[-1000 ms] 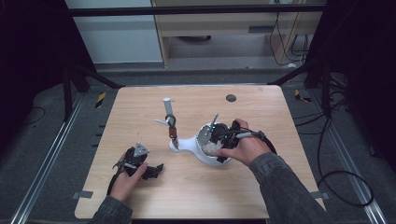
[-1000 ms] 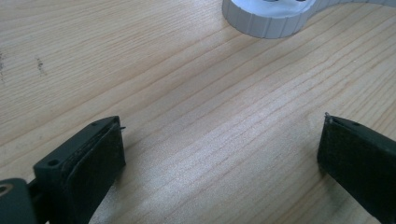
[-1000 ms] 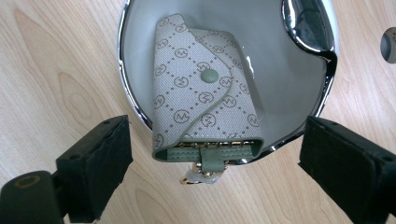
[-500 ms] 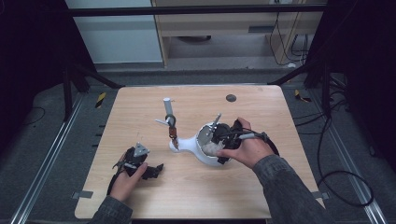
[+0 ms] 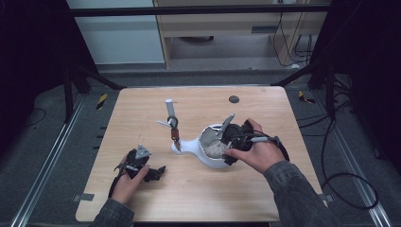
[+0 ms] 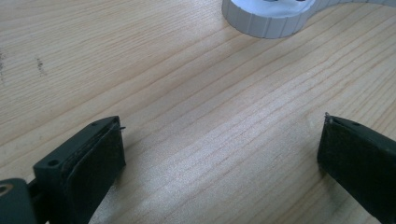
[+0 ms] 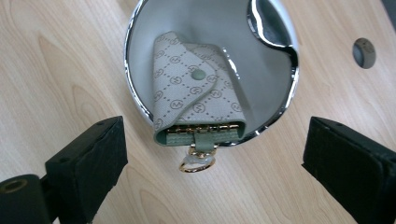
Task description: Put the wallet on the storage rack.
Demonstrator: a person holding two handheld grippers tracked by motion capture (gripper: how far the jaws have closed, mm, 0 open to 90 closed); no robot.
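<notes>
While key pouch (image 7: 198, 91) lies bowled, right tongs (image 7: 210, 149) widened.

- Key pouch (image 7: 196, 98): pale green-grey, monogram pattern, flap snapped shut with a green stud, gold key hooks along its open edge.
- It lies tilted inside the white bowl (image 7: 135, 56), hook edge propped on the chrome rim.
- Gold ring (image 7: 198, 164) on a green tab hangs out over the rim, above the wooden table (image 7: 56, 74).

We see a small upright stand (image 5: 171, 124) on the wooden table (image 5: 142, 109). Near the table's far edge sits a dark round hole (image 5: 233, 99) (also in the right gripper view).
</notes>
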